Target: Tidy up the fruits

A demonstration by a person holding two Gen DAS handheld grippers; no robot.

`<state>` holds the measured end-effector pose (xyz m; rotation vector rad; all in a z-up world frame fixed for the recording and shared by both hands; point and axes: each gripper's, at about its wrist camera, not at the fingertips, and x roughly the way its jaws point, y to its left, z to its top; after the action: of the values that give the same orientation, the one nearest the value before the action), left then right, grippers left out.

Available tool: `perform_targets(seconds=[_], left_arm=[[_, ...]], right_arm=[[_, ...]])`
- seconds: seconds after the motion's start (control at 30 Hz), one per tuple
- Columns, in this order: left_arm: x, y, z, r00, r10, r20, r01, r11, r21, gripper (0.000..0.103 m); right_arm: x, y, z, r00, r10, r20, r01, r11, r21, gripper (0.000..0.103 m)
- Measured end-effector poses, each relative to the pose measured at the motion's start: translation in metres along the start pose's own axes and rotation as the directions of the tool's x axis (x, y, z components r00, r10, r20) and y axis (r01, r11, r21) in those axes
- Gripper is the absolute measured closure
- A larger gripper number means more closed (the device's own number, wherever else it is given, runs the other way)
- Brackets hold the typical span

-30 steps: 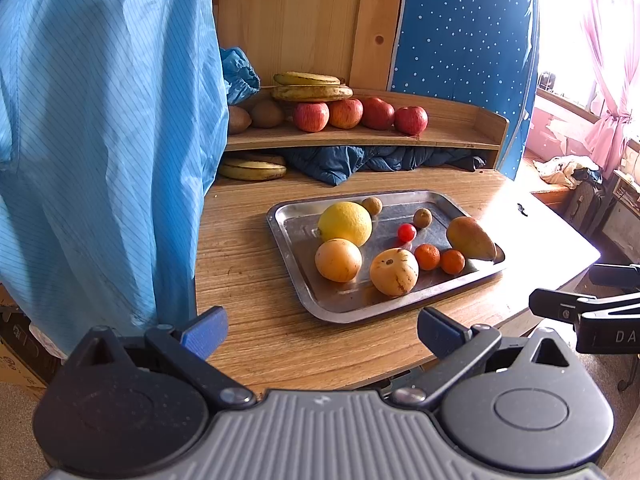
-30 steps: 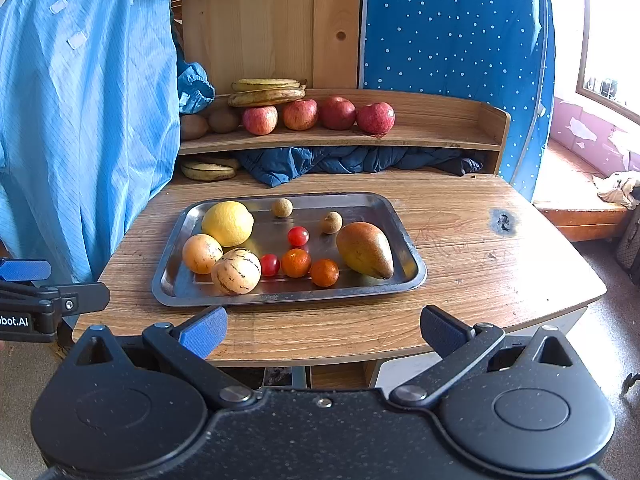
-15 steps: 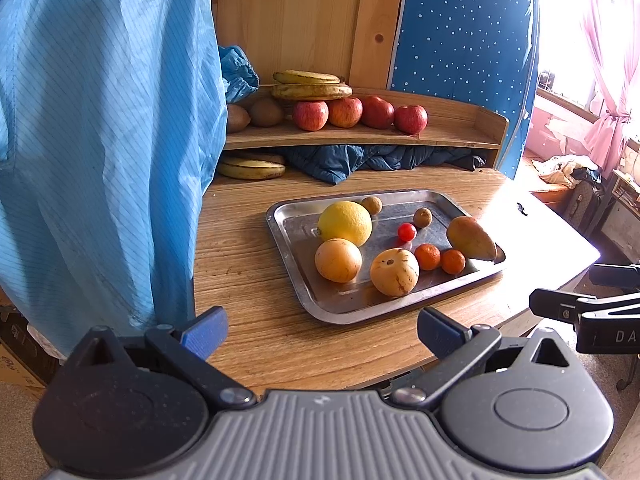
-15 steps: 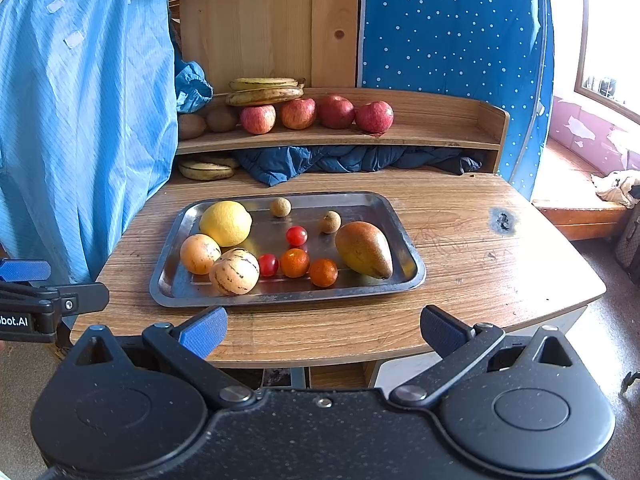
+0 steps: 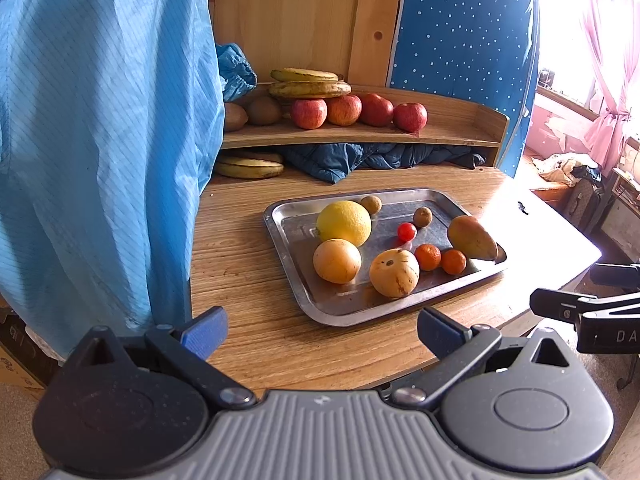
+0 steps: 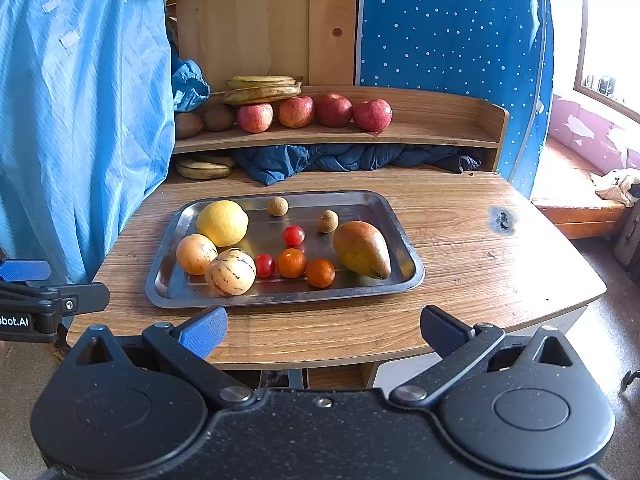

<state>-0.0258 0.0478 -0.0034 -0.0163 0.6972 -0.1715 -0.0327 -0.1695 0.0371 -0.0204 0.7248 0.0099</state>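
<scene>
A shallow rectangular steel tray (image 6: pixel 404 240) lies on the round-edged wood-grain table (image 6: pixel 480 264) and holds the loose fruit. In it, at the left, a large dimpled yellow citrus (image 6: pixel 222 223) touches a smooth pale-orange round fruit (image 6: pixel 196 254), which in turn touches a cream striped melon-like fruit (image 6: pixel 230 271) at the front. Two glossy red cherry tomatoes (image 6: pixel 294 235) lie mid-tray, one of them beside the striped fruit. Two small orange mandarins (image 6: pixel 292 263) sit side by side near the front rim. Two small rough tan longan-like balls (image 6: pixel 277 205) lie toward the back, apart from each other. A green-to-russet pear (image 6: pixel 362 249) lies on its side at the right end.

Behind the tray, a curved wooden shelf (image 6: pixel 440 136) carries four red apples (image 6: pixel 255 117) in a row, two brown fuzzy kiwis (image 6: pixel 218 117) to their left, and spotted yellow bananas (image 6: pixel 262 90) stacked behind. More bananas (image 6: pixel 204 169) lie under the shelf beside crumpled dark-blue cloth (image 6: pixel 340 160). A light-blue striped garment (image 5: pixel 100 140) hangs at the left.

The left gripper (image 5: pixel 322 326) and the right gripper (image 6: pixel 323 326) both hover at the table's near edge, blue-padded fingers spread wide, holding nothing.
</scene>
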Motion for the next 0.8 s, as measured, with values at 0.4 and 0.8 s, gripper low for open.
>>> perform_targets(seconds=[0.4, 0.8], left_arm=[[0.0021, -0.0034, 0.0065, 0.997, 0.067, -0.025, -0.066, 0.997, 0.044, 0.001], [0.0047, -0.005, 0.0089, 0.998, 0.064, -0.028, -0.061, 0.995, 0.074, 0.001]], right_arm=[[0.0049, -0.0003, 0.0037, 1.0, -0.003, -0.011, 0.002, 1.0, -0.004, 0.001], [0.0061, -0.0009, 0.0044, 1.0, -0.005, -0.012, 0.005, 1.0, -0.003, 0.001]])
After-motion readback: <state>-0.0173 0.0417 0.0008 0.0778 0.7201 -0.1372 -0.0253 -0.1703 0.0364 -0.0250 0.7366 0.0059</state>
